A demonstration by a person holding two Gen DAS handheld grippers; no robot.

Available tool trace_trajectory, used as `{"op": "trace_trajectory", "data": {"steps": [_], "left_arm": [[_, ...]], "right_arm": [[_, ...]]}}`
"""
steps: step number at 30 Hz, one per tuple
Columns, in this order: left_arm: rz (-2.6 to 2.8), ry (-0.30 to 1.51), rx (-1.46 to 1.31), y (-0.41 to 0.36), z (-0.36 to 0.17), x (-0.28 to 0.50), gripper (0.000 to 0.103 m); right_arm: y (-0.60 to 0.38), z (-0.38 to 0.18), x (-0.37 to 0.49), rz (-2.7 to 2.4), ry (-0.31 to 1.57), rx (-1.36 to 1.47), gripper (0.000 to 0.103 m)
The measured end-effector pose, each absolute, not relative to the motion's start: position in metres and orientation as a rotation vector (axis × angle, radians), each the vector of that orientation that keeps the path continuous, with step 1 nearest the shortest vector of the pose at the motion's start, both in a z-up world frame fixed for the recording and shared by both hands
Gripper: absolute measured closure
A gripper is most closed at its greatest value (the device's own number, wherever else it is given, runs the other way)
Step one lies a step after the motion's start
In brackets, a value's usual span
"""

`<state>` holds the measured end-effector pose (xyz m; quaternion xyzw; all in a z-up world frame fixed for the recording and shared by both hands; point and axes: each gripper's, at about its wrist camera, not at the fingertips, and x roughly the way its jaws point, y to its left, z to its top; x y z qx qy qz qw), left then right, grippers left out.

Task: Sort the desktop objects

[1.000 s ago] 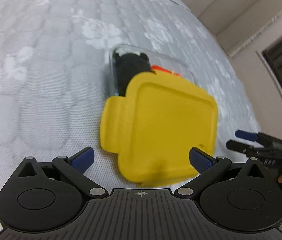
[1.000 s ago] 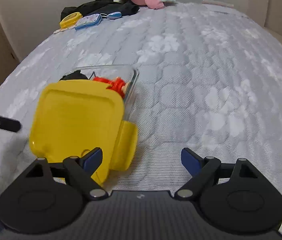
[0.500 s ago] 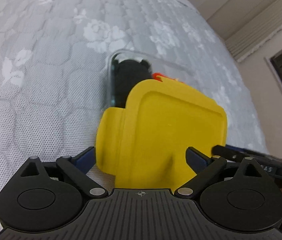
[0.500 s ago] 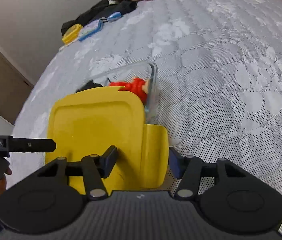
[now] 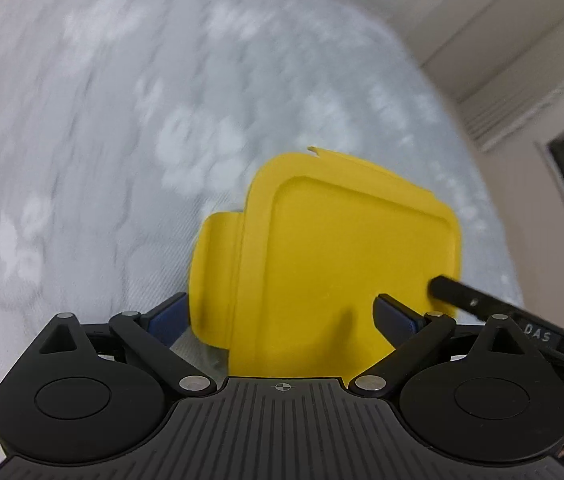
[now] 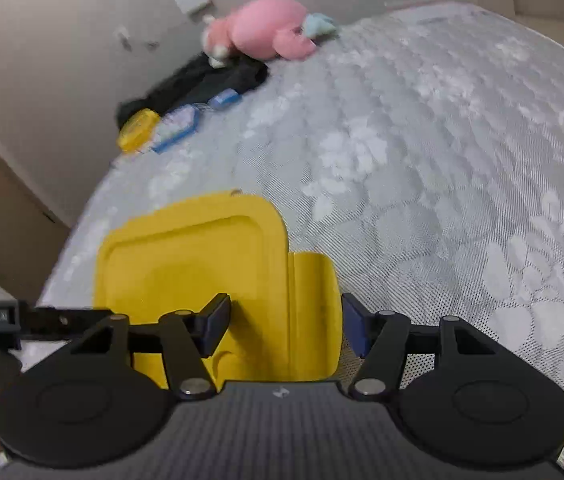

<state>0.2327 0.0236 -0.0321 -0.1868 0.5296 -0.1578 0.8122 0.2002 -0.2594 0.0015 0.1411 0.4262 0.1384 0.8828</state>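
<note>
A yellow square lid (image 5: 345, 256) with side flaps lies flat and hides the clear container beneath it. My left gripper (image 5: 282, 316) straddles the lid's near corner, one finger by the left flap (image 5: 212, 268) and one resting on the lid top. My right gripper (image 6: 285, 326) straddles the right flap (image 6: 313, 312), one finger on the lid (image 6: 194, 264), one outside the flap. Both sets of jaws stand partly closed around the lid. The right gripper's finger (image 5: 465, 298) shows in the left view. The left gripper (image 6: 34, 316) shows in the right view.
The grey quilted mattress (image 6: 421, 152) carries everything. At its far end lie a pink plush toy (image 6: 270, 32), black cloth (image 6: 202, 80), a small yellow case (image 6: 138, 130) and a blue-edged card pack (image 6: 178, 126). A wall and a wooden side lie to the left.
The lid has come down fully over the clear container, hiding the black and orange objects inside. Both grippers moved in onto the lid's flaps and their jaws narrowed.
</note>
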Motion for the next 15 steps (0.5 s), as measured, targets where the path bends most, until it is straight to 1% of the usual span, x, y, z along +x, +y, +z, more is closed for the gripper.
{"op": "trace_trajectory", "data": {"steps": [3,8,10,12,13,15], "left_arm": [[-0.31,1.173,-0.419,0.028,-0.054,0.239,0.004],[-0.3,1.129,-0.539,0.046,-0.064,0.24,0.004],[-0.259,1.081,-0.595,0.051,-0.06,0.232,0.004],[-0.225,1.01,-0.655,0.057,-0.056,0.22,0.004],[-0.233,0.958,-0.695,0.06,-0.054,0.212,0.003],[-0.27,0.931,-0.703,0.059,-0.053,0.207,0.003]], "right_arm": [[-0.253,-0.019,0.208,0.268,0.912,0.258,0.045],[-0.262,-0.036,0.204,0.256,0.886,0.352,0.047],[-0.267,-0.038,0.191,0.201,0.833,0.405,0.046],[-0.271,-0.039,0.163,0.124,0.699,0.492,0.045],[-0.27,-0.04,0.151,0.089,0.646,0.501,0.039],[-0.265,-0.04,0.138,0.048,0.586,0.467,0.038]]}}
